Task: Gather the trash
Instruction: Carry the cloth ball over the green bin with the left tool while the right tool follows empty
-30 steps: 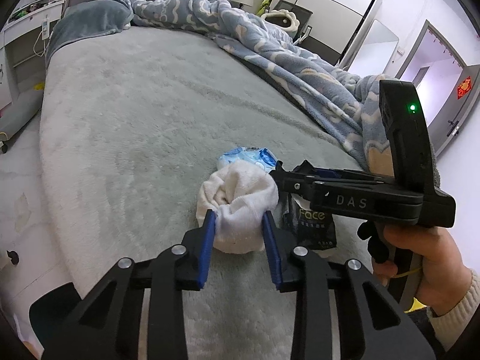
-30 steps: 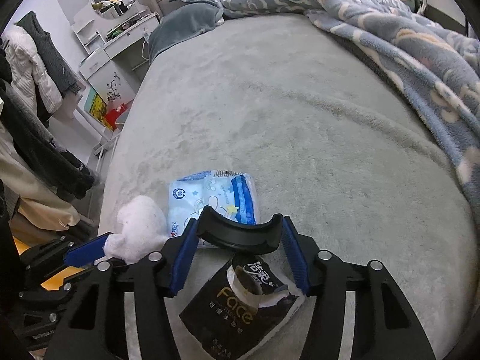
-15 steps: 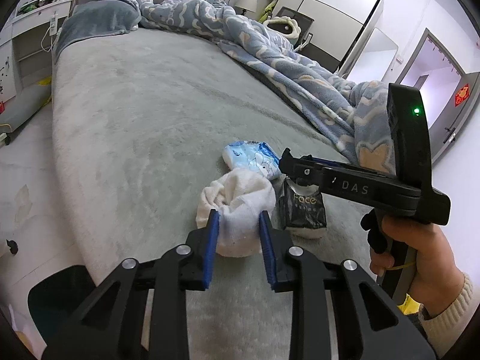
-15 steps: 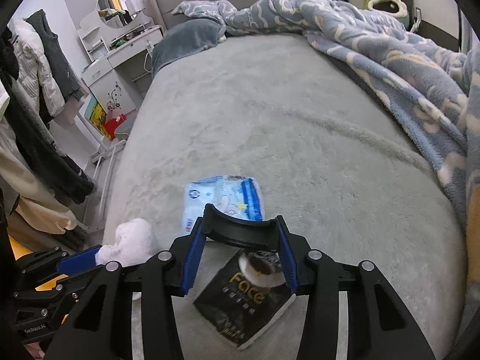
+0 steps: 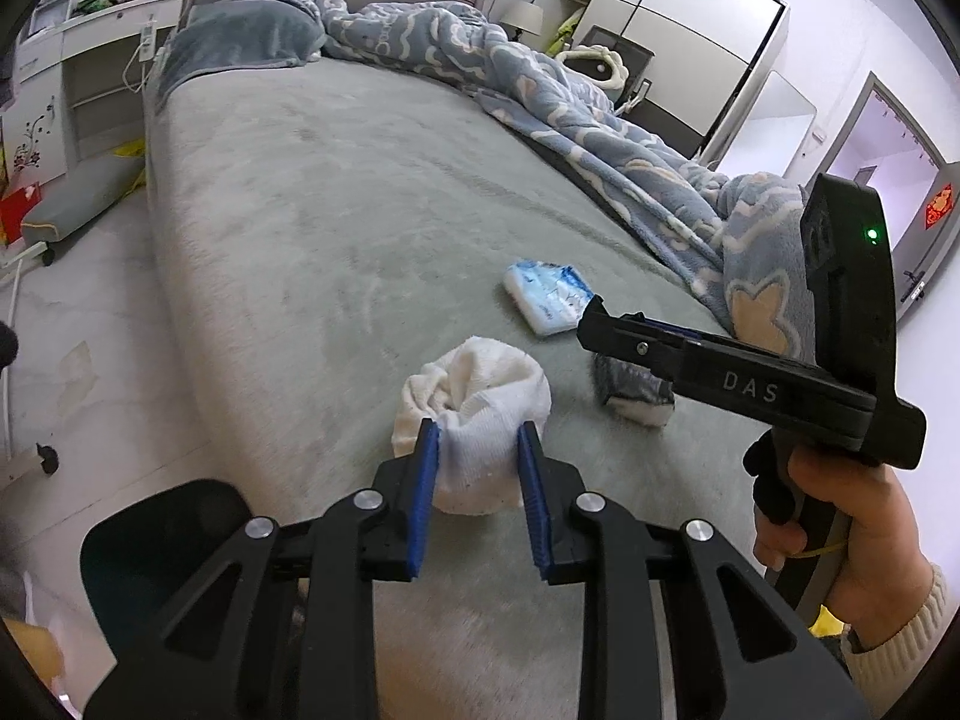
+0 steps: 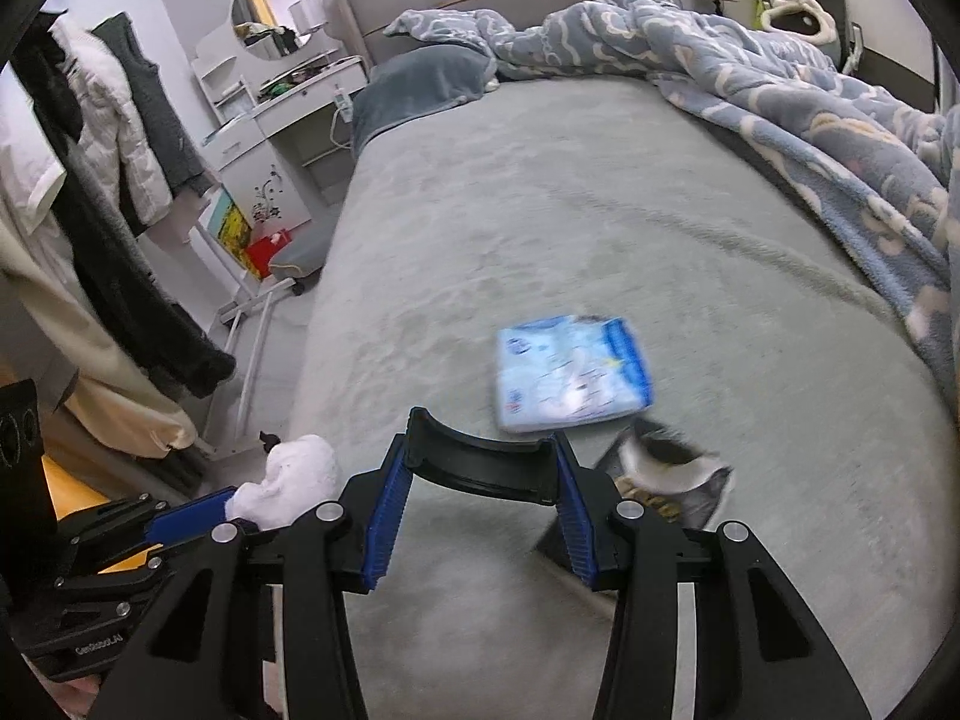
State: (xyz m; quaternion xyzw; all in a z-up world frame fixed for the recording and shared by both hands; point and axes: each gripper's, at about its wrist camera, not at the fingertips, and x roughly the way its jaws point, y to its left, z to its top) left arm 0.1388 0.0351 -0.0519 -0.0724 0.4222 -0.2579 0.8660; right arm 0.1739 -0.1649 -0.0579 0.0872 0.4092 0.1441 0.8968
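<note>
My left gripper (image 5: 477,450) is shut on a rolled white cloth wad (image 5: 480,396), which bulges out past the blue pads just above the grey bed (image 5: 360,192) near its edge. In the right wrist view my right gripper (image 6: 480,450) is shut on a black curved piece (image 6: 486,471) that spans its fingertips. A blue-and-white packet (image 6: 570,372) lies flat on the bed beyond it. Just right of the right finger sits a dark packet (image 6: 666,480), blurred. The left wrist view shows that dark packet (image 5: 636,387) under the right gripper (image 5: 600,324), held by a hand (image 5: 840,516).
A blue patterned blanket (image 5: 570,120) is heaped along the bed's right side, and a grey pillow (image 6: 420,84) lies at the head. Left of the bed are floor, a white dressing table with a round mirror (image 6: 276,12) and hanging coats (image 6: 108,180).
Both grippers have drawn back from the two packets, the left one carrying the white cloth. The right jaws narrowed on the black curved piece, and the dark packet now shows to its right.
</note>
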